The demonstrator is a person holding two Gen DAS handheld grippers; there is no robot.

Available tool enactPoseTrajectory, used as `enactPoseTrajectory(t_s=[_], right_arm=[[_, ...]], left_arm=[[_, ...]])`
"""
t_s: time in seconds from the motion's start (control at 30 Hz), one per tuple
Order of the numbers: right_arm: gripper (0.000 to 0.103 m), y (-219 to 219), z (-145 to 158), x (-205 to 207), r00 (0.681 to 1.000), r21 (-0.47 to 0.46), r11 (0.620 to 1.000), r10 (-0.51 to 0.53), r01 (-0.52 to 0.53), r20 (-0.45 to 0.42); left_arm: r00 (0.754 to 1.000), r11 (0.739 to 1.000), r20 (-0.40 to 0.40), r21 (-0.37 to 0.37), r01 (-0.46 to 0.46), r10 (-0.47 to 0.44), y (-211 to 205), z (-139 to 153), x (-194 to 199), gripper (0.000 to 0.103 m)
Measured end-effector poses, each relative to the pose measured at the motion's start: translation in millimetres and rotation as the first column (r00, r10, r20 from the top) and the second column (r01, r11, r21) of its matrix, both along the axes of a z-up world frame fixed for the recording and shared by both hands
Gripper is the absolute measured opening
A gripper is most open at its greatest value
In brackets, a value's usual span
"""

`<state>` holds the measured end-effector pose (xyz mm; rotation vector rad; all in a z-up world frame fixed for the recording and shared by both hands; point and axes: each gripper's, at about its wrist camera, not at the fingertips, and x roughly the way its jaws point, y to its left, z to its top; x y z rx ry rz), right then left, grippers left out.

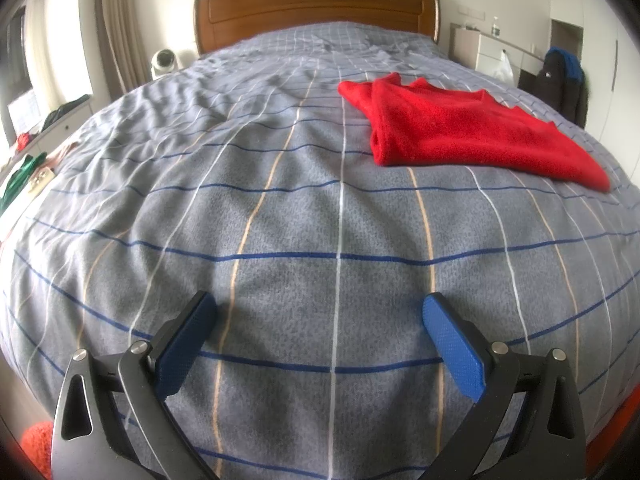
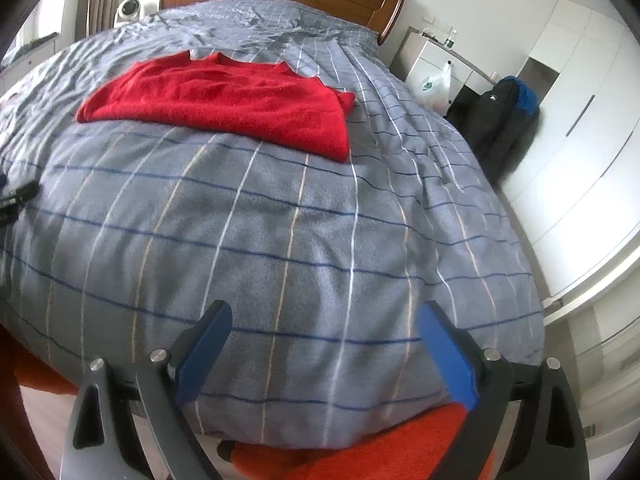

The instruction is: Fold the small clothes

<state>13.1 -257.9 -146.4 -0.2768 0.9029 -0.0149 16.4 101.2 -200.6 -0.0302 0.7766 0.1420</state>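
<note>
Red knitted sweater, already folded into a flat rectangle, is seen lying on the grey checked bed cover, past mid-bed toward the wooden headboard and nearer the bed's right edge. Long axis judged to run across the bed, roughly parallel to the foot edge.

Left tool: released, jaws spread wide, nothing held, low over the cover near the foot edge. Right tool: likewise released and empty, at the foot edge.

Sweater lies ahead of both tools, well apart from each; right of the left tool, slightly left of the right tool. Right tool judged the nearer.
</note>
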Motion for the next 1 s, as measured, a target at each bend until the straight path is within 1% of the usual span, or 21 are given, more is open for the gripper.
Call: enactPoseTrajectory(t_s=[0.07,0.1,0.13,0.17,0.2,0.27,0.33,0.4,0.47,0.53,0.57,0.6,0.63,0.67,0.7,0.77,0.8,0.83,0.87,0.93,1.0], right_arm=[[0.093,-14.3,8.0,24.5,1.000,0.103,0.994,0.029,-0.030,0.012],[0.093,-30.2,15.2,45.8,0.999,0.182,0.983,0.019,-0.026,0.038],[0.093,-49.5,21.9,70.5,0.998,0.267,0.964,-0.001,-0.016,0.064],[0.093,-61.9,24.9,86.8,0.997,0.318,0.948,-0.016,-0.008,0.075],[0.093,-86.7,26.6,120.4,0.996,0.414,0.910,-0.057,0.022,0.071],[0.092,-117.1,19.0,170.4,0.993,0.540,0.836,-0.116,0.095,0.006],[0.082,-134.2,4.5,208.5,0.990,0.645,0.752,-0.128,0.141,-0.067],[0.060,-138.5,-15.5,243.3,0.984,0.734,0.656,-0.099,0.177,-0.148],[0.058,-127.9,-28.8,266.0,0.981,0.778,0.601,-0.065,0.183,-0.181],[0.058,-114.1,-36.4,276.7,0.981,0.782,0.597,-0.049,0.180,-0.188],[0.058,-101.0,-43.2,285.0,0.979,0.779,0.602,-0.021,0.174,-0.202],[0.052,-91.3,-48.7,288.7,0.976,0.765,0.620,-0.002,0.174,-0.220],[0.042,-79.3,-53.4,292.7,0.969,0.717,0.673,0.004,0.182,-0.249],[0.022,-73.2,-53.4,295.9,0.966,0.680,0.709,-0.005,0.184,-0.257],[0.016,-67.9,-47.6,295.1,0.970,0.666,0.724,-0.015,0.179,-0.244],[0.014,-61.8,-29.7,292.0,0.976,0.676,0.719,-0.019,0.164,-0.217],[0.013,-52.3,-10.0,290.1,0.982,0.709,0.693,0.007,0.132,-0.190],[0.013,-43.4,7.6,289.4,0.986,0.726,0.681,0.032,0.099,-0.164],[0.013,-32.0,22.3,291.0,0.988,0.733,0.677,0.054,0.070,-0.144],[0.013,12.9,57.0,294.1,0.985,0.739,0.673,0.137,-0.016,-0.104],[0.013,64.0,75.4,298.1,0.974,0.725,0.684,0.208,-0.082,-0.086]], left_arm=[[1.000,1.000,-0.002,-0.002,-0.002,0.002,0.3,-0.6,0.3,0.103],[1.000,1.000,-0.003,-0.004,-0.003,0.003,0.8,-1.1,0.5,0.103],[1.000,1.000,-0.003,-0.006,-0.003,0.003,1.3,-1.3,0.5,0.103],[1.000,1.000,-0.004,-0.007,-0.002,0.002,1.8,-1.4,0.2,0.103],[1.000,1.000,-0.004,-0.008,0.000,0.000,2.2,-1.7,-0.1,0.103],[1.000,1.000,-0.002,-0.006,-0.001,0.001,1.9,-1.6,-0.1,0.103],[1.000,1.000,-0.001,-0.005,-0.001,0.001,2.0,-1.3,-0.3,0.103],[1.000,1.000,-0.001,-0.004,0.000,0.000,1.9,-1.3,-0.5,0.103],[1.000,1.000,0.000,-0.003,0.002,-0.002,1.6,-1.0,-0.6,0.103],[1.000,1.000,0.000,-0.002,0.003,-0.003,1.1,-0.8,-0.2,0.103],[1.000,1.000,-0.001,-0.001,0.005,-0.005,1.0,-0.5,0.0,0.103],[1.000,1.000,-0.001,-0.002,0.006,-0.006,0.8,-0.2,0.1,0.103],[1.000,1.000,-0.001,-0.004,0.007,-0.007,1.1,0.2,-0.1,0.103],[1.000,1.000,-0.001,-0.006,0.007,-0.007,1.3,0.4,-0.2,0.103],[1.000,1.000,-0.001,-0.008,0.009,-0.009,1.7,0.7,-0.4,0.103],[1.000,1.000,0.000,-0.009,0.010,-0.010,1.9,0.8,-0.3,0.103],[1.000,1.000,-0.001,-0.009,0.008,-0.008,1.8,0.8,0.0,0.103],[1.000,1.000,-0.002,-0.010,0.007,-0.007,1.9,0.8,0.1,0.103],[1.000,1.000,-0.003,-0.013,0.005,-0.005,2.4,0.8,0.2,0.103],[1.000,1.000,-0.006,-0.019,0.005,-0.005,3.4,0.9,2.1,0.103],[1.000,1.000,-0.009,-0.025,0.008,-0.008,5.1,1.2,3.0,0.103]])
